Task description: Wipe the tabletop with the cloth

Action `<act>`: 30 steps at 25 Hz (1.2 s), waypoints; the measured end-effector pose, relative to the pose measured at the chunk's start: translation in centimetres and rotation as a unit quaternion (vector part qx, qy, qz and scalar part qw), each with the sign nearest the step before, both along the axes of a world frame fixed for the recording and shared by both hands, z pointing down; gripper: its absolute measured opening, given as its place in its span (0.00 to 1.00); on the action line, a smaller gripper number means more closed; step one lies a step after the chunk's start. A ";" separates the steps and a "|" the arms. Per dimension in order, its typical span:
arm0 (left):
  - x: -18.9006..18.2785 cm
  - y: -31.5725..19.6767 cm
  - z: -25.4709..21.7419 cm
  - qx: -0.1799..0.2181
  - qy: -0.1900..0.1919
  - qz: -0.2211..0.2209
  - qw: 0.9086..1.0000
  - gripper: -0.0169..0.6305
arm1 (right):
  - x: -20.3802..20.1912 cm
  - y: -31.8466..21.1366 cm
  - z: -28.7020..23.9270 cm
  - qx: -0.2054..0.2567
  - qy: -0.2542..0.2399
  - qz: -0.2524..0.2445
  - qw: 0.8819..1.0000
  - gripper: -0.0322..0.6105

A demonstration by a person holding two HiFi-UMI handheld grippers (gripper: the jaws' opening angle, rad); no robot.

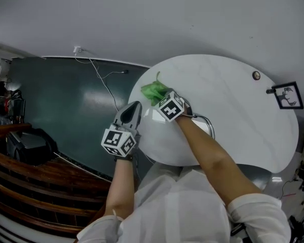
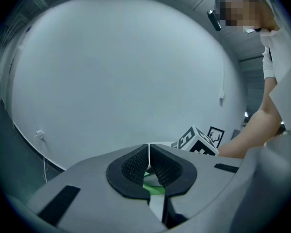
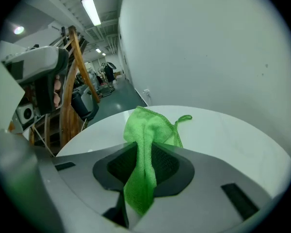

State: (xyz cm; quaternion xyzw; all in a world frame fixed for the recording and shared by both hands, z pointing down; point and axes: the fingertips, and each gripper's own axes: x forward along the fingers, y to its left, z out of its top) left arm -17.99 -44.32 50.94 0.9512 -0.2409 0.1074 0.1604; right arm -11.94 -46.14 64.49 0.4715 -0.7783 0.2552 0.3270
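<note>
One green cloth (image 3: 148, 127) betw. R claw (image 3: 145, 152) jaws, far end on tabletop (image 3: 223, 135).

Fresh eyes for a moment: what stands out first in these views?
The bright green cloth catches the eye first, pinched in the right gripper near the left edge of the round white tabletop. Next comes the left gripper, jaws together on nothing, held just off that edge over the dark floor. A small framed deer picture shows at the table's right edge.
</note>
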 end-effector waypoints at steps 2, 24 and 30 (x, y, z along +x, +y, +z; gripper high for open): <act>1.4 0.2 0.1 -0.002 0.001 0.012 1.000 0.06 | 1.3 1.3 0.0 -0.008 -0.006 0.007 1.000 0.18; 18.9 14.0 -0.1 -0.007 0.003 0.118 0.993 0.06 | 34.5 25.3 0.8 -0.027 0.010 0.360 0.932 0.18; 21.3 17.7 0.0 -0.007 0.003 0.128 0.992 0.06 | 40.5 33.1 1.1 -0.036 0.022 0.409 0.912 0.18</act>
